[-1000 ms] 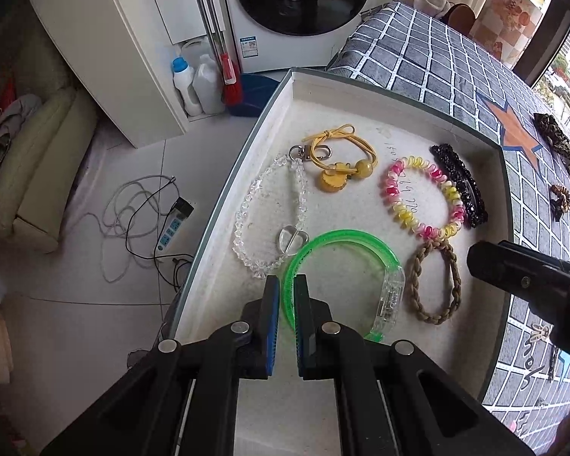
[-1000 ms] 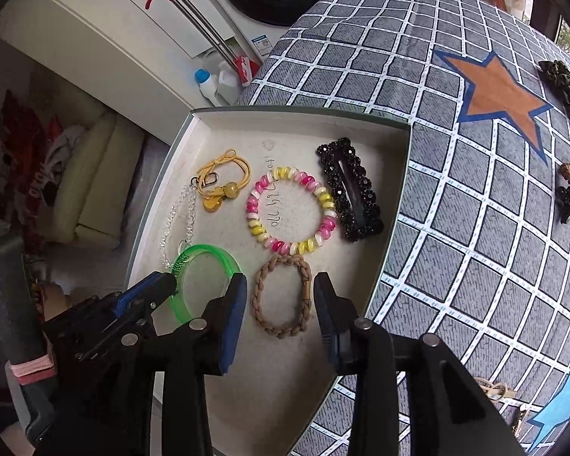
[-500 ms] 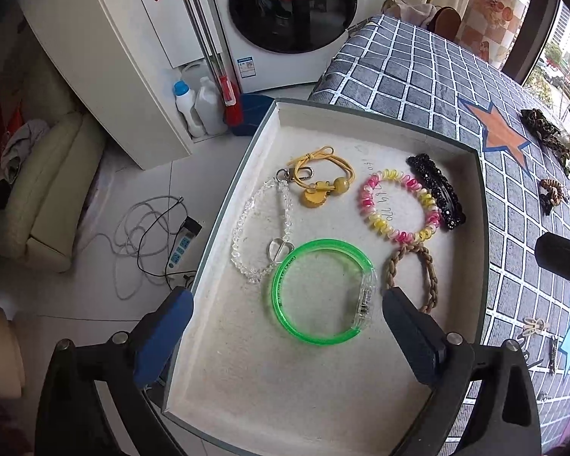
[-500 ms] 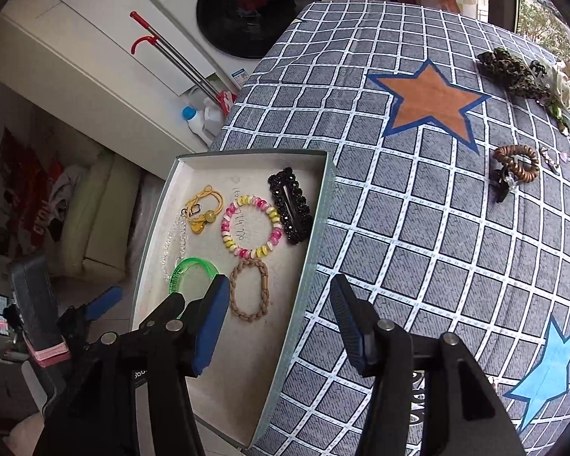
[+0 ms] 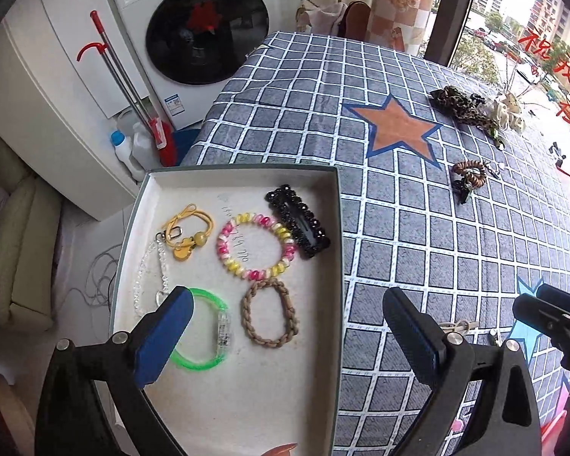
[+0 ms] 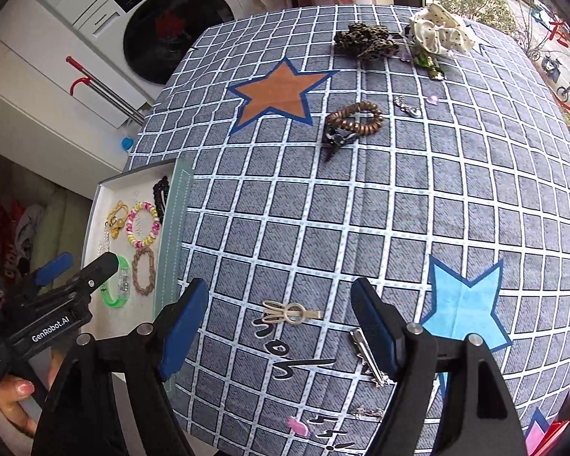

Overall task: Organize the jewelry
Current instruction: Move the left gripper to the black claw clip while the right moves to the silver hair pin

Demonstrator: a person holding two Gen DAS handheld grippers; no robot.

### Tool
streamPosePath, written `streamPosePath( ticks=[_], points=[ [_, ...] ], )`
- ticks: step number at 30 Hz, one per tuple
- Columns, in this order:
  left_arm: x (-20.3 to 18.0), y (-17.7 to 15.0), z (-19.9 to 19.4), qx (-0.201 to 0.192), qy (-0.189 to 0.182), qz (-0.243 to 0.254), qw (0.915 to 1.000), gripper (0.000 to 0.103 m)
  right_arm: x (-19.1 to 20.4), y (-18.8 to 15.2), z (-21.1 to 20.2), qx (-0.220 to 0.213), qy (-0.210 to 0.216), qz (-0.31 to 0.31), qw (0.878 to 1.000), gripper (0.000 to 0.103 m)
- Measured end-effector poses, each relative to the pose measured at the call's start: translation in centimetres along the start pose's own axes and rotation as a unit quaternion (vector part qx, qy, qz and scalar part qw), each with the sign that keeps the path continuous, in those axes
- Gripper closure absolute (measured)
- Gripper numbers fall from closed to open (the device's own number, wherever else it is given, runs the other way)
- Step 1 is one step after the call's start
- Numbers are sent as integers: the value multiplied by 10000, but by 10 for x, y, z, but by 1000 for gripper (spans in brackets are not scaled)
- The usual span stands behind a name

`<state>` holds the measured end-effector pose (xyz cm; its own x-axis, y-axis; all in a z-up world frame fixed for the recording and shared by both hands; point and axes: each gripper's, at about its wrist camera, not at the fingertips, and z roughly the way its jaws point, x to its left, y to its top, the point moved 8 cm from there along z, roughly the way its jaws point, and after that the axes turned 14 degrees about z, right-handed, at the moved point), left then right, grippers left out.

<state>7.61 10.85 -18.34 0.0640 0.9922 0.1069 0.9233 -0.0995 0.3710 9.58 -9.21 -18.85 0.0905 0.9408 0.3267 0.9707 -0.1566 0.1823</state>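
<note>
Step in hand: With the green translucent plastic bangle (image 5: 203, 336) lying free in the shallow white-lined tray (image 5: 338, 250), I judge one drop-off done and the reach for the next loose piece begun.
Left gripper (image 5: 285, 336): jaws as wide as they go, nothing between the pads; it hangs over the tray's near end, the bangle at about 8 o'clock under the left pad.
Right gripper (image 6: 279, 328): jaws have just been opening and stand wide; nothing is pinched, though a pale gold cut-out hair clip (image 6: 290, 313) lies on the cloth in the gap between them.
Tray contents: bangle, brown braided cord loop (image 5: 269, 313), pink-and-yellow spiral coil bracelet (image 5: 256, 245), black beaded hair clip (image 5: 298, 220), yellow cord charm (image 5: 186, 230), clear bead strand (image 5: 150, 279).
Where the loose pieces lie: on the grey checked cloth of the bench (image 6: 361, 197); in the right wrist view a silver alligator clip (image 6: 366, 357) sits at 5 o'clock of the gold clip, a brown spiral hair tie (image 6: 355, 117) at 12 o'clock, well apart.
Next move: I judge the gold clip the nearest target; it lies flat and thin, so the right jaws should come straight down astride it and close low against the cloth.
Risk: the pads may skate over so flat a piece, or snag the cloth.
</note>
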Motion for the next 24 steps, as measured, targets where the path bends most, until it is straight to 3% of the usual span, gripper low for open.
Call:
streamPosePath(
  ticks=[9,24],
  points=[
    [-61,27,12,70,-345,450,9984,0,-72,-14,-11,-17,-511,182,9985,23],
    [-135,65,50,205,-784,883,9928,0,-89,-44,7,165,-683,-244,9972,23]
  ],
)
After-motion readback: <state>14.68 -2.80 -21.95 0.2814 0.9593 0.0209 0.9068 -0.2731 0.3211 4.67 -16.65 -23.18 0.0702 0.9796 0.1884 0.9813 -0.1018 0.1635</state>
